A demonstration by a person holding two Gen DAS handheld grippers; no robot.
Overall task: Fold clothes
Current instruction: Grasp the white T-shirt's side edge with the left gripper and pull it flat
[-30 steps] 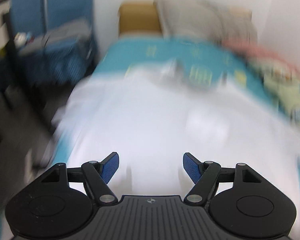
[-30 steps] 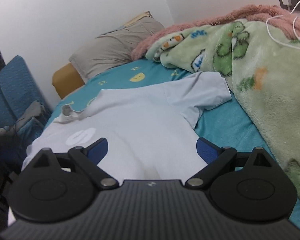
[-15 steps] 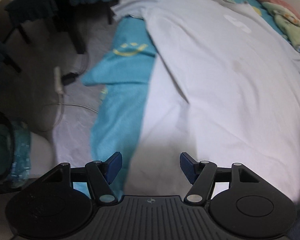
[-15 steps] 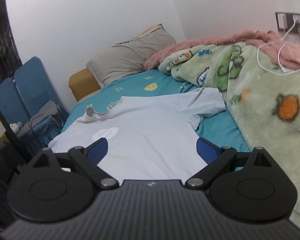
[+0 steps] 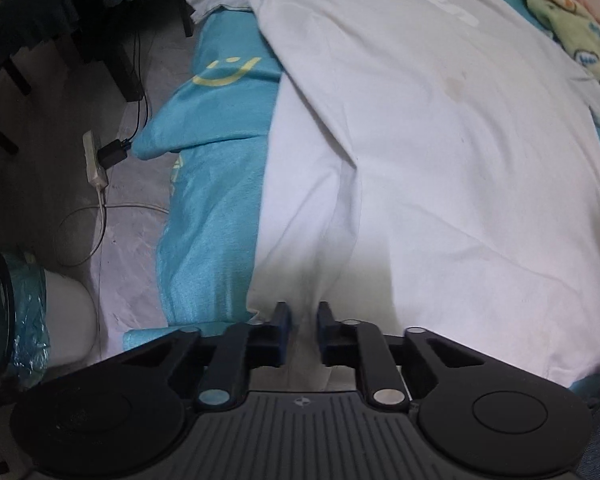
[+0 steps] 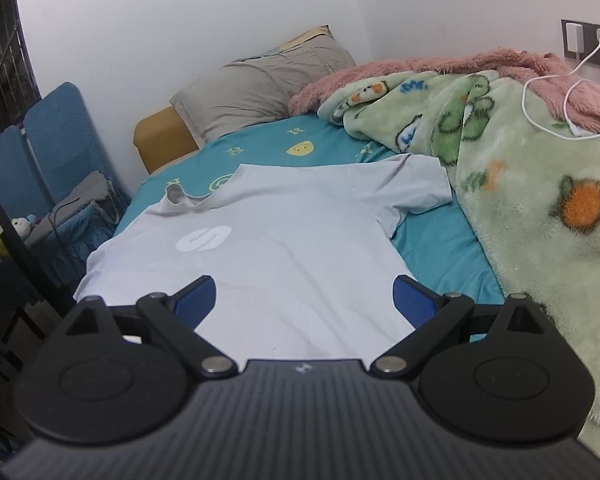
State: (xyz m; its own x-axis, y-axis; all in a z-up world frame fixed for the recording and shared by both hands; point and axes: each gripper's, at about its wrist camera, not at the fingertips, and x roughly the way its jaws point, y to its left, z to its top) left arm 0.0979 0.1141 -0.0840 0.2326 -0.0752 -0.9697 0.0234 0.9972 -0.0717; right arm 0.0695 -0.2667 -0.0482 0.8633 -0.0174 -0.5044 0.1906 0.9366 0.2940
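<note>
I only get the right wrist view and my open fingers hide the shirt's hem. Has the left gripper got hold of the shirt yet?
Observer: Yes. The left gripper has its fingers nearly closed on the bottom edge of the white T-shirt.
Operator: Which part of the hem?
Observer: Near the corner on the side where the teal sheet drapes over the bed edge toward the floor.
Operator: Anything under that edge to avoid?
Observer: A power strip with a black plug lies on the floor beside the bed.
</note>
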